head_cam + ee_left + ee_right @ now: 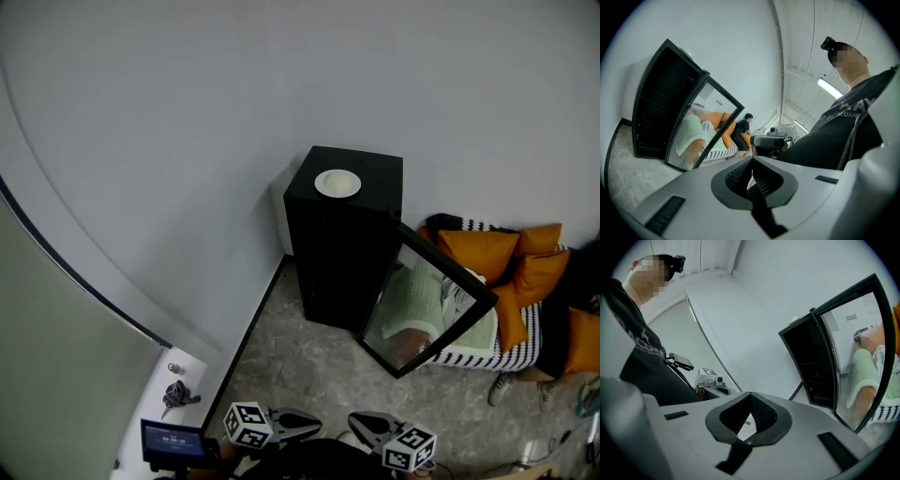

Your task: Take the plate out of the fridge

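- Both tools sit low at the bottom edge of the head view. The left tongs (307,424) are closed on nothing, tips pressed together.
- The right tongs (364,425) are the same: tips meeting, nothing between them.
- The plate (337,183) isn't inside at all. It sits on the flat top of the black fridge (342,248), near the front edge.
- The glass door (427,305) hangs wide open toward the sofa (511,281).
- Key line: the plate lies straight ahead of both tongs, well apart across the floor (300,366) and above them.
- It's round, so no long axis matters.
- Neither hand is clearly nearer; the right one looks slightly better lined up.
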The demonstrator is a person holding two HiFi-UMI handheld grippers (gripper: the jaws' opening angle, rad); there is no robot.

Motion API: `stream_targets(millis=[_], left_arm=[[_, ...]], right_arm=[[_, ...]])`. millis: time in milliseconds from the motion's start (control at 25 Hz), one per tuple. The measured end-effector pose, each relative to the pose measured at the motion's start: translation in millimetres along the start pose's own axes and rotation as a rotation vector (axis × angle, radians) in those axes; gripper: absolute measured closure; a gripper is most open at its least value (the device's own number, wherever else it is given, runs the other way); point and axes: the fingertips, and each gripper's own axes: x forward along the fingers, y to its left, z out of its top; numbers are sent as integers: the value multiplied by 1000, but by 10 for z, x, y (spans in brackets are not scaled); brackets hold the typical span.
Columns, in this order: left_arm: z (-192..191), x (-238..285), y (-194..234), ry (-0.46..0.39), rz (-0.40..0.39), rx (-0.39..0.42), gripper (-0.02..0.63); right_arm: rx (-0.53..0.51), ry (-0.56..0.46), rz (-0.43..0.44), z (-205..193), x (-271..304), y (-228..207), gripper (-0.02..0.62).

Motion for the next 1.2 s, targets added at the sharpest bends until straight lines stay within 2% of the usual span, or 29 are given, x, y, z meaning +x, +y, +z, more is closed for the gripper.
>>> stream_targets(millis=[240,1200], left_arm=[[120,-16,-4,-32,-10,-9,600],[166,-44,-8,-20,5,-2,600]], right_arm=[[-1,-12,9,19,12,-6,591],[-1,-25,11,23,4,-11,591]])
